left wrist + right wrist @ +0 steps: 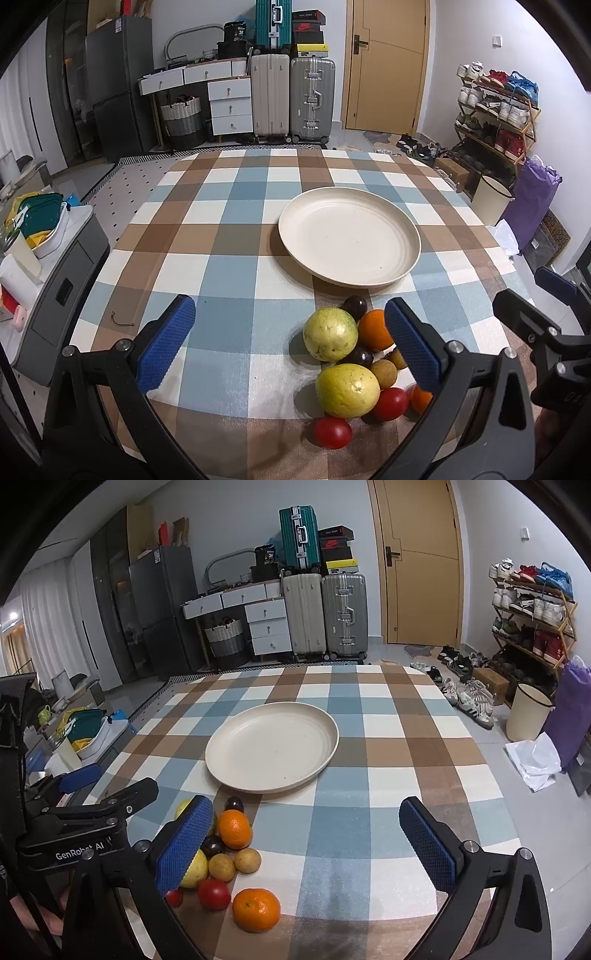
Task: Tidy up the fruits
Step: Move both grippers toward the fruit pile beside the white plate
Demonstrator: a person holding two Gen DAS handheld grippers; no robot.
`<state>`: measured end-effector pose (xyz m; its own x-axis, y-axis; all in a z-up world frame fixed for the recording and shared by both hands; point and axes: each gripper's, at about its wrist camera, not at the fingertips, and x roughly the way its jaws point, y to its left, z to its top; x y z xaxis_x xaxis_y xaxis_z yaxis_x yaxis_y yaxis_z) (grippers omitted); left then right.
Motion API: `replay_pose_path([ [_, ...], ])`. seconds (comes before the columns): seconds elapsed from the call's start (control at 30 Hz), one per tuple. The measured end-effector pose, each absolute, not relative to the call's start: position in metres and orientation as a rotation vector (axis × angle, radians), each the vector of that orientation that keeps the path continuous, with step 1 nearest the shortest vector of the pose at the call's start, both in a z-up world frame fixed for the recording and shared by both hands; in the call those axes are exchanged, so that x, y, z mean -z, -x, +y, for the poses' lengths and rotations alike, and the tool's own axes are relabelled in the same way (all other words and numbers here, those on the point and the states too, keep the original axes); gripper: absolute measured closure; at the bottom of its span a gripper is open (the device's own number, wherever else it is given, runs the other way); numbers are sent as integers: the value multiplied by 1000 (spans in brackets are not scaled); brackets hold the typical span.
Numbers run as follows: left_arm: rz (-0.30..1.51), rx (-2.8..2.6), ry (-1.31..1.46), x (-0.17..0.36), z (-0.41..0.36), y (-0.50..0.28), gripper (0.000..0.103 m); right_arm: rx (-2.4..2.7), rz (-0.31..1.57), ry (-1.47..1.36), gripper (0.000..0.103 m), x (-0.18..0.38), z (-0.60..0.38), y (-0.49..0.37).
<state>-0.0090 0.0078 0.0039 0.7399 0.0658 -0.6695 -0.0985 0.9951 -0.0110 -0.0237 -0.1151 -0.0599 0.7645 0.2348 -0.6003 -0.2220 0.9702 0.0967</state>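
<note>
Here both the left gripper (pixel 291 349) and right gripper (pixel 306 840) gape wide, empty; the fruits (pixel 347 354) cluster between them, the plate (pixel 406 266) just ahead. Straddle one fruit squarely, squeeze gently.

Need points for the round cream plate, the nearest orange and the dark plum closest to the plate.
Round cream plate (pixel 325 720): right wrist view, on its far right rim.
Nearest orange (pixel 256 909): right wrist view, middle of its peel.
Dark plum by the plate (pixel 354 306): left wrist view, centre of its skin.
</note>
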Motion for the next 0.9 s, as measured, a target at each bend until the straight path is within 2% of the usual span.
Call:
replay_pose_path([
  [0.9, 728, -92, 68, -11, 13, 13, 1, -250, 623, 10, 0, 51, -114, 24],
])
